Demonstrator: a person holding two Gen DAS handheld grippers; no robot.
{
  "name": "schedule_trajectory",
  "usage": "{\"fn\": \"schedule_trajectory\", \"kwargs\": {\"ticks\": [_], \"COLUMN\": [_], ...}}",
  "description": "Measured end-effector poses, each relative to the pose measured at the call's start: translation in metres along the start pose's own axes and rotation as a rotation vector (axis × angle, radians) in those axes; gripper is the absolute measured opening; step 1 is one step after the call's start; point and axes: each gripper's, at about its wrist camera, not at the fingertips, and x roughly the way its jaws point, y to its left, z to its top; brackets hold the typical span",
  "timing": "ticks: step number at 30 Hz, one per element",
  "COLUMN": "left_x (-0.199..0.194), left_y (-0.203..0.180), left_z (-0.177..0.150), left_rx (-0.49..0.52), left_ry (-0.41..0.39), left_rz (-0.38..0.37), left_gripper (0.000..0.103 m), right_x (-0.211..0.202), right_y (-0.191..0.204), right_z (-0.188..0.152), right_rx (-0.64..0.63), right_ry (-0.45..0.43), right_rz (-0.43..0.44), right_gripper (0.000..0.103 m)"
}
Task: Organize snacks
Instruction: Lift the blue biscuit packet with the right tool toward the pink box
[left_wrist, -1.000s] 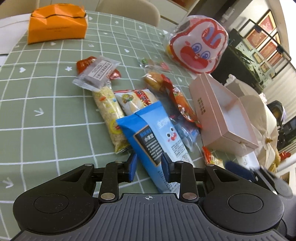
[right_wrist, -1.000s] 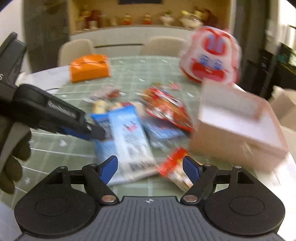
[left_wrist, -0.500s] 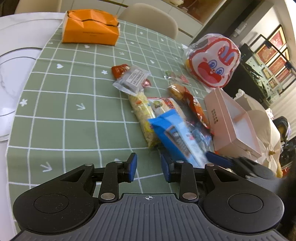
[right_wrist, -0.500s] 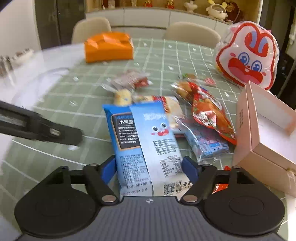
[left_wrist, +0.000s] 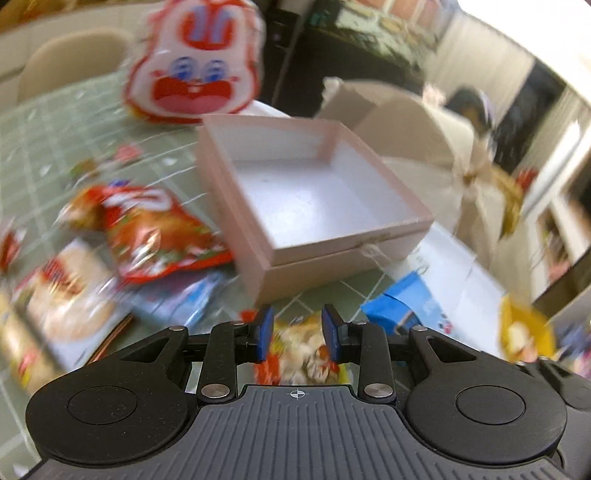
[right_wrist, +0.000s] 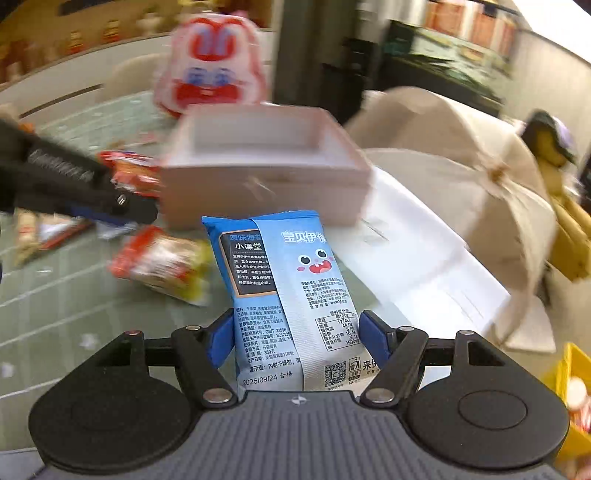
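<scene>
My right gripper (right_wrist: 297, 338) is shut on a blue snack packet (right_wrist: 288, 295), which stands up between the pads just in front of the open pink box (right_wrist: 258, 184). In the left wrist view the same packet (left_wrist: 402, 310) shows at the right, near the box's front wall (left_wrist: 325, 266); the box is empty inside. My left gripper (left_wrist: 297, 334) holds its pads a narrow gap apart over a red and yellow snack packet (left_wrist: 303, 354) lying on the green cloth, gripping nothing. The right wrist view has this left gripper (right_wrist: 140, 212) above that packet (right_wrist: 162, 266).
A red snack bag (left_wrist: 159, 232) and several other packets lie left of the box. A big rabbit-face bag (left_wrist: 195, 66) stands behind it. A beige bag with a bow (right_wrist: 461, 166) and white sheet (right_wrist: 417, 266) lie right of the box, near the table edge.
My right gripper closed on the blue packet and carried it from the pile to the pink box. My left gripper swung right, from the snack pile to the red and yellow packet.
</scene>
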Motion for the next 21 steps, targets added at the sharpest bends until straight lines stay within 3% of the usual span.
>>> {"fn": "schedule_trajectory", "kwargs": {"ticks": [4,6,8,12,21], "left_x": [0.033,0.042,0.042,0.028,-0.001], "left_y": [-0.028,-0.033,-0.033,-0.023,0.001], "left_z": [-0.002,-0.005,-0.010,-0.023,-0.043], "left_rx": [0.212,0.262,0.281,0.286,0.244], "left_ry": [0.055,0.071,0.077,0.090,0.126], "left_rz": [0.067,0.094,0.089,0.078,0.045], "left_gripper": [0.033,0.035,0.035,0.035,0.035], "right_x": [0.008,0.006,0.007,0.014,0.020], "right_y": [0.007,0.012,0.015,0.016,0.000], "right_z": [-0.016,-0.021,-0.026,-0.026,-0.024], "right_rx": [0.076,0.097,0.120,0.150,0.235], "right_ry": [-0.022,-0.044,-0.060,-0.086,-0.071], "right_rz": [-0.064,-0.092,-0.108,-0.147,-0.119], "right_gripper": [0.073,0.074,0.080,0.082,0.089]}}
